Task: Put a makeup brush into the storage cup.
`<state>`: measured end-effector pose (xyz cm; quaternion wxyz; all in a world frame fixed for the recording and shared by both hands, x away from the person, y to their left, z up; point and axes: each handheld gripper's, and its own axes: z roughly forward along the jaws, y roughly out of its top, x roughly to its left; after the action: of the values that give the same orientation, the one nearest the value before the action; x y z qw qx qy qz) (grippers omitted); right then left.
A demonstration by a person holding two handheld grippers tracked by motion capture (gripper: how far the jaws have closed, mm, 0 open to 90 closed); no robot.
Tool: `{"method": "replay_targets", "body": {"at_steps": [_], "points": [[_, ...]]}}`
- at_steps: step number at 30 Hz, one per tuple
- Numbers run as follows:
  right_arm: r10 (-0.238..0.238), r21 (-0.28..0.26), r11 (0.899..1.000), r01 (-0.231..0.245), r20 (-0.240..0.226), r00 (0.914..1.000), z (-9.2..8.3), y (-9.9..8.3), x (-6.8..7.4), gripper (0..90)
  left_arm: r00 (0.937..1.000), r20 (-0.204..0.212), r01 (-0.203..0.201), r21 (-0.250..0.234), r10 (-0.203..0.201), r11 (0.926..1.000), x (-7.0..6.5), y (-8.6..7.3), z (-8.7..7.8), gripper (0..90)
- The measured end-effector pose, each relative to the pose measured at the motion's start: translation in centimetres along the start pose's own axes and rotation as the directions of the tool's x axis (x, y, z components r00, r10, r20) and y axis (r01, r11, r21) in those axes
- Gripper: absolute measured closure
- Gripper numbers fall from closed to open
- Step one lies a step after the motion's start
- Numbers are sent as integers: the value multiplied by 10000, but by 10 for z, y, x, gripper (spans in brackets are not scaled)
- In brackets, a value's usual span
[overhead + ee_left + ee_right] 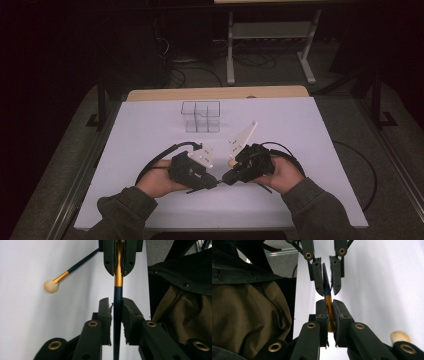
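Left tongs (116, 322) at bottom centre of the left gripper view, pinching the dark handle of a brush (118, 302); pads tight on both sides of the shaft. Right tongs (330, 322) at bottom centre of the right gripper view, pressed together on the same brush at its gold ferrule. In each gripper view the other tongs come down from the top centre, tip to tip with the near pair, brush running straight between them.

High view: left tongs (212, 182) and right tongs (226, 178) meet nose to nose in the lower middle of the frame, just above the tabletop (150, 210). Both hands come in from the bottom, olive sleeves (120, 210) at lower left and lower right. Brush mostly hidden between the tongs there.

Second brush (72, 268) lies flat on the tabletop, upper left of the left gripper view: dark handle, gold ferrule, pale round bristle head at its lower left end. Well apart from the held one. A pale rounded tip at lower right of the right gripper view, cannot tell what.

Clear organiser (201, 116) with compartments stands upper centre in the high view, well apart from the tongs. Black cables (155, 160) loop from each gripper across the tabletop.
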<state>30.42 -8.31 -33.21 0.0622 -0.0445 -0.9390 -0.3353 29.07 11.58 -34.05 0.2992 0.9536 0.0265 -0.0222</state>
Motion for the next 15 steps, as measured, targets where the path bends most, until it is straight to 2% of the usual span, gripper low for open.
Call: {"method": "replay_targets", "body": {"at_steps": [5, 7, 11, 15], "points": [[-91, -52, 9999, 91, 115, 9999, -1, 1, 1, 827, 10000, -26, -40, -38, 40, 10000, -1, -1, -1, 830], [-111, -201, 9997, 115, 180, 9998, -1, 0, 1, 822, 9999, -82, -113, -8, 113, 9999, -1, -1, -1, 832], [-54, -543, 9985, 62, 151, 9999, 0, -5, 1, 815, 10000, 3, 19, -190, -19, 9998, 0, -3, 1, 835], [223, -1078, 9940, -206, 147, 9996, -3, -11, -1, 714, 10000, -75, 47, -225, -49, 9997, 0, -4, 1, 835]]}}
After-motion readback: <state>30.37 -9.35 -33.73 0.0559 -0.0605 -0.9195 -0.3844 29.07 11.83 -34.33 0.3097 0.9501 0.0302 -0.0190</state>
